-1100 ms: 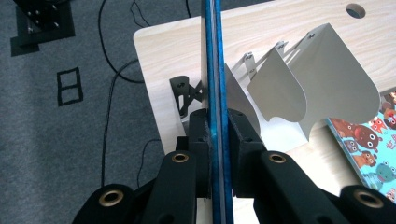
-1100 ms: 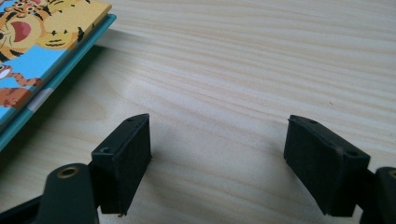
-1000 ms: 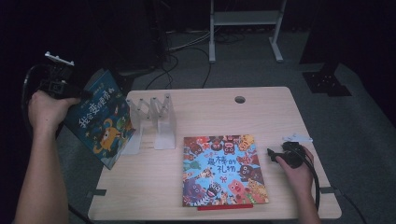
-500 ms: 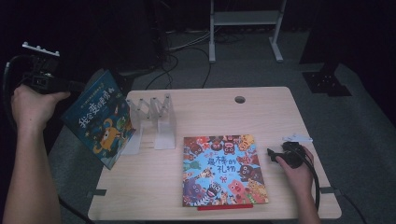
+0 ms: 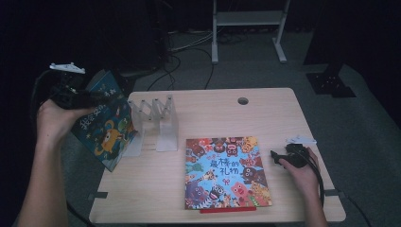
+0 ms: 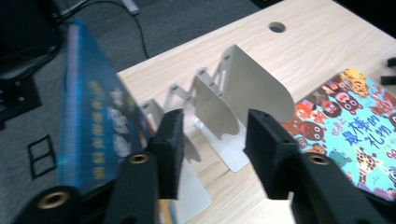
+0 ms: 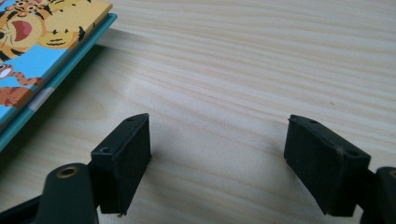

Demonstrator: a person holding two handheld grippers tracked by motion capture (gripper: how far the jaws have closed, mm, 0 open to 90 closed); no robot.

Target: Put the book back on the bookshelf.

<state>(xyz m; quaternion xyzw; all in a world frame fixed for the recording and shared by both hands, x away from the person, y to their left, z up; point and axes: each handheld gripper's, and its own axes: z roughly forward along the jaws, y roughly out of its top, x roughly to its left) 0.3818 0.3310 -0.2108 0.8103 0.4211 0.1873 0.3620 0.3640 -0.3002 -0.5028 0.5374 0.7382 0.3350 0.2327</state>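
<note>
A blue picture book [image 5: 101,130] stands tilted against the left end of a white folding book rack [image 5: 156,123] on the wooden table [image 5: 265,113]. My left gripper [image 5: 92,98] hovers by the book's upper left corner. In the left gripper view its jaws [image 6: 212,135] have just been opening. Nothing is between them, and the blurred book [image 6: 91,126] lies outside the left jaw with the rack [image 6: 243,98] beyond. A second colourful book [image 5: 224,172] lies flat in the middle front. My right gripper [image 5: 279,156] rests open on the table just right of it, its gap [image 7: 217,140] holding only bare wood.
A cable hole [image 5: 243,100] sits near the table's far edge. Behind the table are a metal stand [image 5: 248,28] and floor cables [image 5: 189,42]. The flat book's edge [image 7: 51,60] lies to the left of the right jaws.
The left hand drew away to the left, then came back right toward the standing book, and its jaws opened. The book stays leaning in place. The right hand has not moved.
</note>
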